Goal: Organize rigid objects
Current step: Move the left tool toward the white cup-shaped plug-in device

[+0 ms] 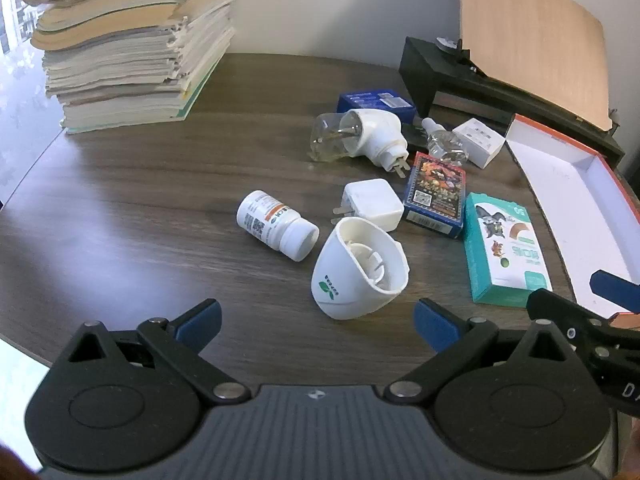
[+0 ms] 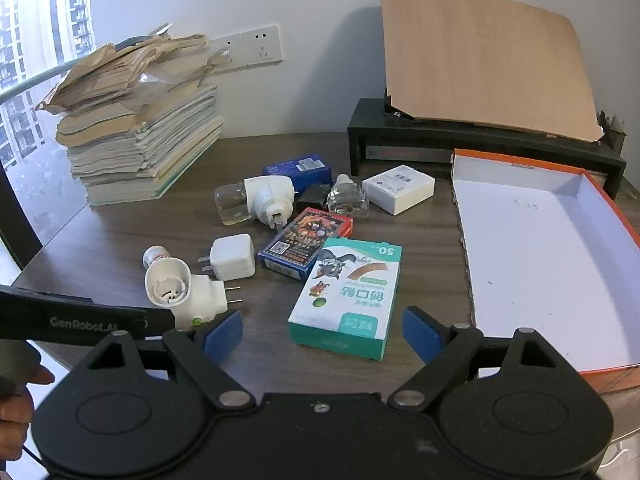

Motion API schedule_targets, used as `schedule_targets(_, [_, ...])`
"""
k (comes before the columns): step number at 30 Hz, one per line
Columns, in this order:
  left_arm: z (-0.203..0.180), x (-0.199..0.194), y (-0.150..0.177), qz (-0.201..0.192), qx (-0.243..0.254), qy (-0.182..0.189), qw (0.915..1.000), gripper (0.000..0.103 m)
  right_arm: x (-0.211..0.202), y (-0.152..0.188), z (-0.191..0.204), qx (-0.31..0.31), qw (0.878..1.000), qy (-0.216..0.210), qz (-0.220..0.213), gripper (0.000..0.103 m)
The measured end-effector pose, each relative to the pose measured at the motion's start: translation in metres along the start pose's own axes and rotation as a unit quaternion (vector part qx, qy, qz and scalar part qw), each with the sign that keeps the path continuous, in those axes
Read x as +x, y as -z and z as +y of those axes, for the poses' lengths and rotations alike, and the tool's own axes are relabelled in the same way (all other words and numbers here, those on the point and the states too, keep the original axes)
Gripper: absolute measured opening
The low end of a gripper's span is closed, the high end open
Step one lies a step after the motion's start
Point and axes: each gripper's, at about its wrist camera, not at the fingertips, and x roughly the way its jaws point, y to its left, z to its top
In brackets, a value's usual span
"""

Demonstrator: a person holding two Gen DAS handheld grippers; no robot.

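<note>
Small items lie scattered on a dark wooden table. My left gripper is open and empty, just short of a white plug-in vaporizer. A white pill bottle, a white charger and a card box lie beyond. My right gripper is open and empty, just short of a teal plaster box. An empty white box lid with orange sides lies to the right.
A tall stack of papers stands at the back left. A black monitor stand with a wooden board is at the back right. A second vaporizer, a blue box, a refill bottle and a white box lie behind.
</note>
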Motion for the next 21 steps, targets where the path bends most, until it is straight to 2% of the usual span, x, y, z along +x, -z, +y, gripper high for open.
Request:
schedule_targets(12, [0.004,0.009,-0.003,0.005,0.007,0.009,0.9999,0.103,0.005,0.001,0.003,0.006,1.0,0.005,0.001,0.102])
schedule_targets(21, [0.005,0.018,-0.004,0.003,0.019,0.037,0.9991,0.103,0.009,0.004,0.003,0.01,1.0,0.011,0.005,0.102])
